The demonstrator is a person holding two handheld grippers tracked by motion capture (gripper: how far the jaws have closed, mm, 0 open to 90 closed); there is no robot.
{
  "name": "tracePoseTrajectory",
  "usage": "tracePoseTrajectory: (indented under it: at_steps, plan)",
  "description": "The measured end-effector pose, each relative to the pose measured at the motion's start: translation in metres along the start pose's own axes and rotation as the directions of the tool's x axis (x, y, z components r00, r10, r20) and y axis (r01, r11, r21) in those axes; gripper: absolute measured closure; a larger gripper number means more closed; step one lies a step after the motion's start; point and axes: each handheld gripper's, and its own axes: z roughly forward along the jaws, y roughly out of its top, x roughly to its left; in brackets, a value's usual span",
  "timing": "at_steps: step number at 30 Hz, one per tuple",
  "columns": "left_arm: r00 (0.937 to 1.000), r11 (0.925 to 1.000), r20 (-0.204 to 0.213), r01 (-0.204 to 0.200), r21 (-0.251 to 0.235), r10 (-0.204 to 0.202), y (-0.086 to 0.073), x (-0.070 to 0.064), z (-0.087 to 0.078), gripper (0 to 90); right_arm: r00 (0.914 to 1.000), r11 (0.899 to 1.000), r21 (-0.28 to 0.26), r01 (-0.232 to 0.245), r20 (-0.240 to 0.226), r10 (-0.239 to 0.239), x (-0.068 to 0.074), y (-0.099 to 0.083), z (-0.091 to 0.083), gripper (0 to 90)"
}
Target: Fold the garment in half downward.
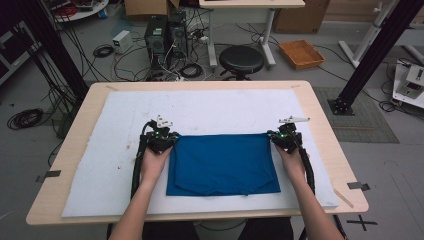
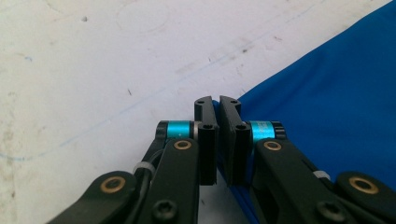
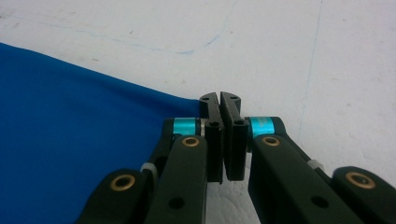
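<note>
1. A blue cloth [image 1: 222, 165] lies flat, folded to a rough rectangle, on the white mat [image 1: 200, 107] that covers the table [image 1: 320, 115]. It sits in the near half of the mat, about centred between the two hands.
2. The left gripper [image 1: 167, 138] is at the cloth's far left corner. In the left gripper view the jaws are clamped together with a thin blue edge of the cloth [image 2: 327, 102] pinched between them; the rest of the cloth spreads off to the right of the jaws.
3. The right gripper [image 1: 279, 136] is at the cloth's far right corner. In the right gripper view the jaws are pressed together at the cloth's [image 3: 79, 126] corner tip; the fabric runs up to the jaws from the left and the corner appears nipped between them.
4. Both held corners stay low, at or just above the mat [image 2: 93, 70]. The far edge of the cloth runs nearly straight between the two grippers.
5. The mat [image 3: 303, 60] shows faint blue pen lines and small marks.
6. A stool [image 1: 241, 60] stands on the floor beyond the table's far edge.
</note>
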Motion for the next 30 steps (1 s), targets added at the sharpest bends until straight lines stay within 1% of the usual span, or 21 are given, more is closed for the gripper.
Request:
tracePoseTrajectory:
  at_steps: [3,4,6,7,8,10,11,12,13,15,17,18,20,22,25,26,30]
  plan:
    - [0.9999,0.9999,0.002,0.016,0.0,-0.016,0.0,0.0,0.001,83.5,0.9999,1.0,-0.004,0.01,0.008,-0.01,0.001,0.001,-0.001,87.1]
    - [0.9997,0.9997,-0.001,0.023,-0.002,-0.023,-0.001,0.0,0.0,79.5,0.9998,1.0,-0.007,0.014,0.014,-0.014,0.001,0.001,-0.002,84.1]
    - [0.9992,0.9991,-0.004,0.041,-0.009,-0.041,-0.001,0.0,-0.003,67.8,0.9997,1.0,-0.014,0.01,0.021,-0.009,0.0,0.001,-0.004,76.3]
    - [0.9985,0.9983,-0.004,0.054,-0.022,-0.054,-0.002,0.0,-0.005,62.9,0.9997,1.0,-0.021,0.008,0.022,-0.008,-0.001,0.002,-0.005,71.3]
    - [0.9983,0.9978,-0.009,0.057,-0.034,-0.058,-0.002,0.0,-0.008,58.6,0.9998,1.0,-0.023,-0.001,0.021,0.001,-0.001,0.002,-0.007,67.1]
    - [0.9986,0.9966,-0.005,0.052,-0.064,-0.052,-0.002,0.0,-0.018,51.5,0.9997,0.999,-0.037,-0.01,0.021,0.01,-0.002,0.002,-0.012,61.7]
    - [0.9989,0.9955,-0.004,0.046,-0.083,-0.046,-0.003,-0.001,-0.024,49.3,0.9998,0.999,-0.052,-0.003,0.021,0.004,-0.003,0.001,-0.015,56.2]
    - [0.9993,0.9941,-0.002,0.036,-0.102,-0.036,-0.004,-0.002,-0.03,47.6,0.9998,0.998,-0.063,-0.009,0.017,0.01,-0.004,0.001,-0.019,51.7]
    - [0.9995,0.9919,0.002,0.032,-0.123,-0.032,-0.006,-0.003,-0.036,46.0,0.9997,0.997,-0.071,-0.021,0.009,0.022,-0.004,0.001,-0.024,50.1]
    - [0.9999,0.9899,0.008,0.016,-0.141,-0.015,-0.01,-0.005,-0.047,43.1,0.9996,0.995,-0.099,-0.028,-0.007,0.027,-0.005,-0.002,-0.034,46.8]
    - [0.9999,0.9845,0.016,0.0,-0.175,0.002,-0.015,-0.006,-0.058,42.1,0.9994,0.991,-0.131,-0.032,-0.016,0.03,-0.006,-0.004,-0.045,44.6]
    - [0.9998,0.9826,0.02,-0.001,-0.186,0.005,-0.017,-0.007,-0.062,41.9,0.9991,0.989,-0.141,-0.036,-0.027,0.033,-0.007,-0.006,-0.051,43.0]
    - [0.9997,0.9807,0.023,-0.004,-0.196,0.009,-0.018,-0.006,-0.069,39.4,0.9992,0.987,-0.16,-0.029,-0.032,0.024,-0.007,-0.009,-0.059,41.5]
    - [0.9997,0.9762,0.024,-0.006,-0.217,0.012,-0.018,-0.005,-0.076,39.1,0.999,0.984,-0.174,-0.025,-0.04,0.018,-0.007,-0.013,-0.067,40.3]
    - [0.9999,0.9689,0.008,-0.013,-0.247,0.015,-0.016,-0.004,-0.083,36.9,0.999,0.982,-0.187,-0.015,-0.044,0.007,-0.007,-0.016,-0.075,39.1]
    - [0.9998,0.9677,0.01,-0.016,-0.251,0.019,-0.016,-0.004,-0.085,36.9,0.9989,0.981,-0.192,-0.018,-0.046,0.009,-0.008,-0.017,-0.077,38.1]
    - [0.9995,0.9641,0.016,-0.022,-0.265,0.027,-0.015,-0.005,-0.086,36.8,0.9974,0.975,-0.215,-0.05,-0.062,0.037,-0.014,-0.018,-0.085,33.5]
